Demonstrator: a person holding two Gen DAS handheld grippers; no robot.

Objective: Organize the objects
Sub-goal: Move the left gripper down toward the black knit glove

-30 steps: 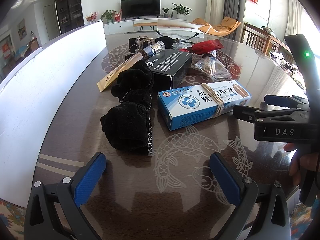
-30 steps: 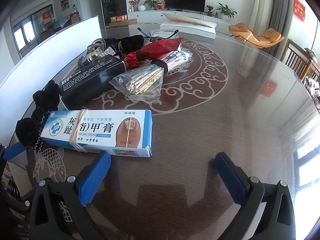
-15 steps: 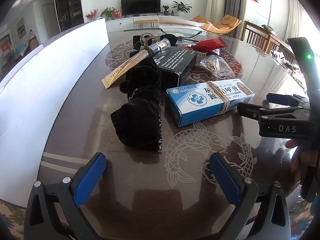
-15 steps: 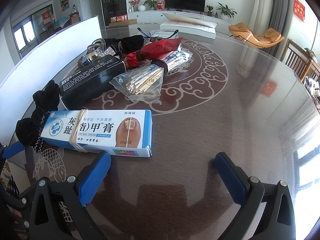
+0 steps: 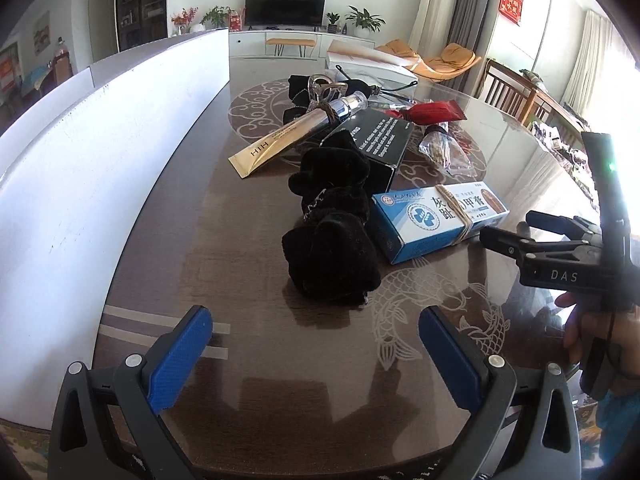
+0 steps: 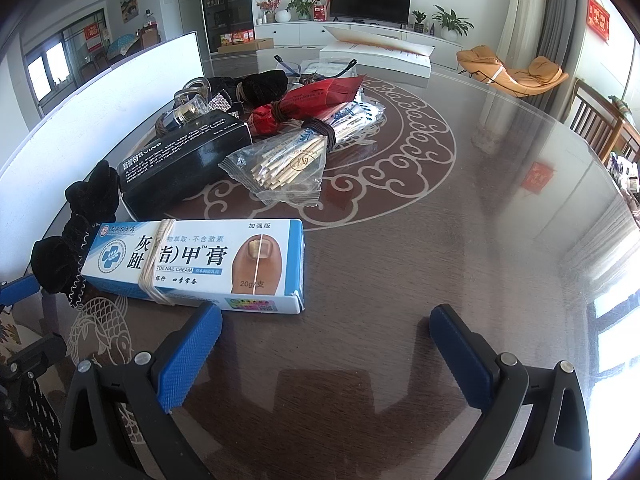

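Observation:
A pile of small items lies on the dark glass table (image 5: pixel 256 280). A black velvet scrunchie (image 5: pixel 332 232) lies nearest my left gripper (image 5: pixel 316 336), which is open and empty just short of it. A blue-and-white nail cream box (image 6: pixel 200 264) with a rubber band sits just ahead of my right gripper (image 6: pixel 326 332), open and empty. Behind lie a black box (image 6: pixel 180 160), a bag of toothpicks (image 6: pixel 280 168), a red packet (image 6: pixel 316 96) and a gold tube (image 5: pixel 288 140). The right gripper (image 5: pixel 520 232) shows at the left view's right edge.
A tall white board (image 5: pixel 92 152) stands along the table's left side. A white flat box (image 6: pixel 376 56) lies at the far end. Wooden chairs (image 6: pixel 600 120) stand at the right. Bare glass lies to the right of the pile.
The left gripper has swung left, so the pile has shifted right in its view. The right gripper has stayed still. Both remain open.

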